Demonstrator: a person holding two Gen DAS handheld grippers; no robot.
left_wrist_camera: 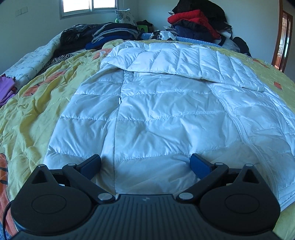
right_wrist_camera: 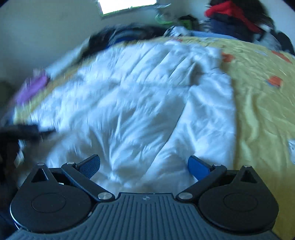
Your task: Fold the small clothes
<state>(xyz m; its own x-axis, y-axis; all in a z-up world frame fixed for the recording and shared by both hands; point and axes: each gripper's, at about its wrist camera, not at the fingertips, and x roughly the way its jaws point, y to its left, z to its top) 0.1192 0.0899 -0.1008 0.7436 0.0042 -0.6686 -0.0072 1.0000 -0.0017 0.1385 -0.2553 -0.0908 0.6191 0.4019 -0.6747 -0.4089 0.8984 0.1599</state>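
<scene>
Both my left gripper [left_wrist_camera: 145, 164] and my right gripper [right_wrist_camera: 143, 165] hang with fingers spread wide, grasping nothing, over the near hem of the white puffer jacket [left_wrist_camera: 156, 110], which lies flat with one sleeve folded across its top. The slick, puffy fabric could slip from a shallow pinch, or I could catch the yellow quilt [left_wrist_camera: 33, 103] underneath with it. The quilt covers a bed with piles of clothes [left_wrist_camera: 195, 22] along the far edge, below a window [left_wrist_camera: 92, 5]
</scene>
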